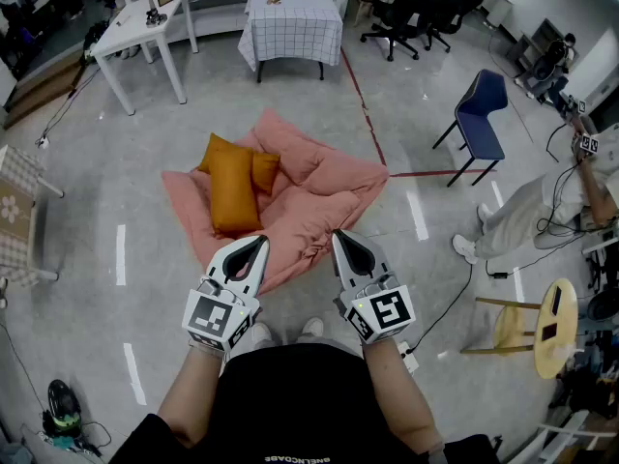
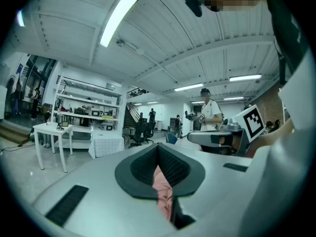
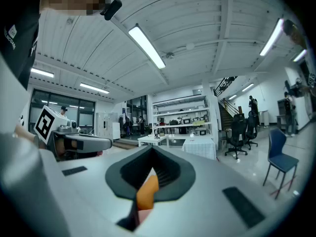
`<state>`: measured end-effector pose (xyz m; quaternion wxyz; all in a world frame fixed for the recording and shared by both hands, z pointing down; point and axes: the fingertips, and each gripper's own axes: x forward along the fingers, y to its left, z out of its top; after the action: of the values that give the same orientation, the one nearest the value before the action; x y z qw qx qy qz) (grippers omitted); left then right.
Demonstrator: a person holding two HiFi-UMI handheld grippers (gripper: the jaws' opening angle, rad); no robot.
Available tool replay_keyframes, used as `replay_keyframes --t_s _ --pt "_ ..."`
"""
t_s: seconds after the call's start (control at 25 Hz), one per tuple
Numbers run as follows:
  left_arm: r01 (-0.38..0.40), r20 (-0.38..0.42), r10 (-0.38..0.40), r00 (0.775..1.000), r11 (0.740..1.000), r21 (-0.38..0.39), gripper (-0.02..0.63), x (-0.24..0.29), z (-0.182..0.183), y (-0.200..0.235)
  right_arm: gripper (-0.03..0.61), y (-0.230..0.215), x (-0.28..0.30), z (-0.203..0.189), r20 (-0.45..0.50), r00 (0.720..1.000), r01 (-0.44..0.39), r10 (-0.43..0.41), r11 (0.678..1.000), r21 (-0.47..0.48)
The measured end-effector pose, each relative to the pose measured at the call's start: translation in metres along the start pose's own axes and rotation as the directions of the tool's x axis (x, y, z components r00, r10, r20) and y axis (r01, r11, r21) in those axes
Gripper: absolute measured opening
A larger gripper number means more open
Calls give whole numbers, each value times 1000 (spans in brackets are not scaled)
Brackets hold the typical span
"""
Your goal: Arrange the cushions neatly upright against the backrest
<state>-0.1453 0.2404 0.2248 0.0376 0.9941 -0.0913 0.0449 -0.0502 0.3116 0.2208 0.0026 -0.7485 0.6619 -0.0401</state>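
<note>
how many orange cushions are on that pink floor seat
2. One orange cushion lies at the left of the pink floor seat; the second cushion peeks out beside it, to its right, partly covered. Others may be hidden in the folds.

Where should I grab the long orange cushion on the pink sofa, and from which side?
Probably the near short end, approached from your side with the left gripper. The long orange cushion lies lengthwise toward you with that end free on the pink floor sofa; its far end sits beside the smaller orange cushion. Open the shut jaws first.
</note>
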Motion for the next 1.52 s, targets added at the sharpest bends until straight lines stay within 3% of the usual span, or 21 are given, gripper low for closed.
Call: replay_keyframes --t_s 0.36,0.68,0.92,1.52 --pt "-43 -33 44 998 999 15 11 12 -6 -11 8 -21 -9 -4 1 1000 -1 1 1000 12" --pt "-90 -56 91 994 996 21 11 28 -11 -29 9 -46 -19 -7 20 998 -59 59 998 28" --pt "-159 -83 156 984 987 -22 11 31 -19 -35 9 -67 -25 -15 8 996 -85 85 994 62" --pt "-265 -144 254 956 963 -57 11 88 -44 65 11 -115 91 -42 -87 989 -112 123 986 122"
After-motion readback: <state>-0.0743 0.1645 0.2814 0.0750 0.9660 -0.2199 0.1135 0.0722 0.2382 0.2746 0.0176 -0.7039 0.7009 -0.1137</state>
